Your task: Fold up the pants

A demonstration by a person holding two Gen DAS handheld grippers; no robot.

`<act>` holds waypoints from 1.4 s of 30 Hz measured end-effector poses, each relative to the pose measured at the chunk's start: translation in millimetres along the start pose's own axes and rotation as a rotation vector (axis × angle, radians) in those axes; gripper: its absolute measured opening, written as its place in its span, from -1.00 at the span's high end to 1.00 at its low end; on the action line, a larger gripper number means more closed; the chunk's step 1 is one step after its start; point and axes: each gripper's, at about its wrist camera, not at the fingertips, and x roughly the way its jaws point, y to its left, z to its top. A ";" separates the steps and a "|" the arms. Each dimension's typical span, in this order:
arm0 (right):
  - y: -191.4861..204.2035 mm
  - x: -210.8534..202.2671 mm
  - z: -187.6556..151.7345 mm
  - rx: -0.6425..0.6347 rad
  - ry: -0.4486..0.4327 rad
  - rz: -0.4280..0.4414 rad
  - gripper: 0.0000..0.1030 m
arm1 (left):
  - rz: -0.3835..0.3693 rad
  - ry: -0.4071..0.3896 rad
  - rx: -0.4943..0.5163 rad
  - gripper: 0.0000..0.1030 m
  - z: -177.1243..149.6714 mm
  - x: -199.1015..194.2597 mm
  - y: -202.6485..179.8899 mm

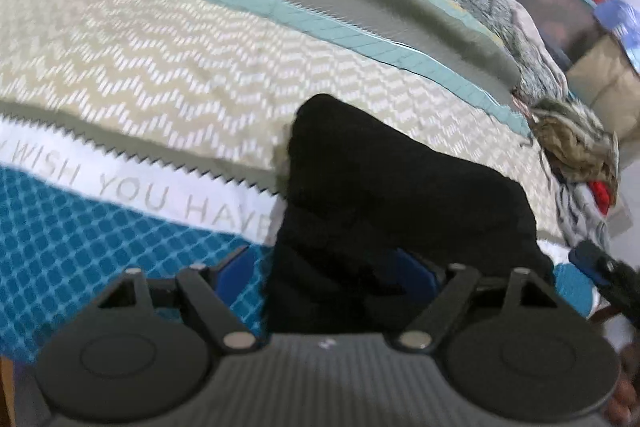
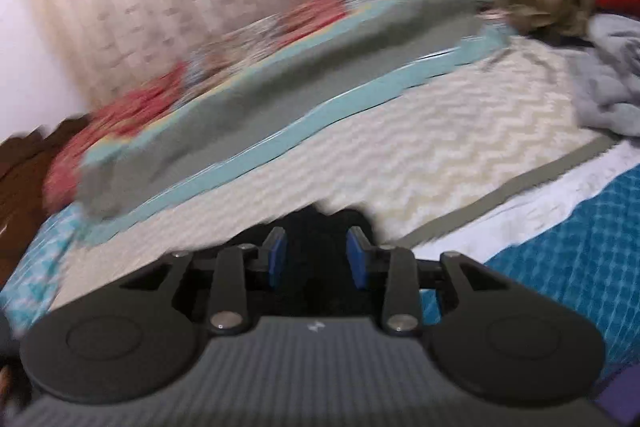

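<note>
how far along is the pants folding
Looks mostly done: the black pants lie in a compact bundle on the bedspread. In hand: nothing clearly gripped. The left gripper stands open around the bundle's near edge; black cloth sits between the right gripper's parted pads. Left: perhaps one last fold or tidying.

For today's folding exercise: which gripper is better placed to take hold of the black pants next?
Probably the right gripper: the black fabric pants lie between its narrow blue pads. The left gripper stands wide open.
</note>
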 end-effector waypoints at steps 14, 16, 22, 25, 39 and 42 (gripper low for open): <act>-17.8 13.3 -12.9 0.042 0.144 0.078 0.33 | 0.067 0.027 0.001 -0.51 2.1 2.5 -4.8; -23.3 0.5 -10.9 0.055 0.192 0.098 0.34 | 0.025 0.000 0.034 -0.46 1.4 -10.4 -15.2; -11.4 12.3 -44.6 0.058 0.417 0.172 0.52 | -0.068 0.047 0.128 -0.44 -9.4 -0.5 -54.0; 0.4 28.5 -46.9 0.031 0.420 0.118 0.81 | -0.078 0.091 0.147 -0.44 -17.2 13.7 -64.7; -16.4 49.4 -38.0 0.119 0.292 0.117 0.90 | -0.047 0.106 0.288 -0.59 -31.1 25.8 -78.3; -15.3 22.0 -30.4 0.078 0.295 0.145 0.76 | -0.129 0.069 0.225 -0.59 -22.3 0.4 -62.2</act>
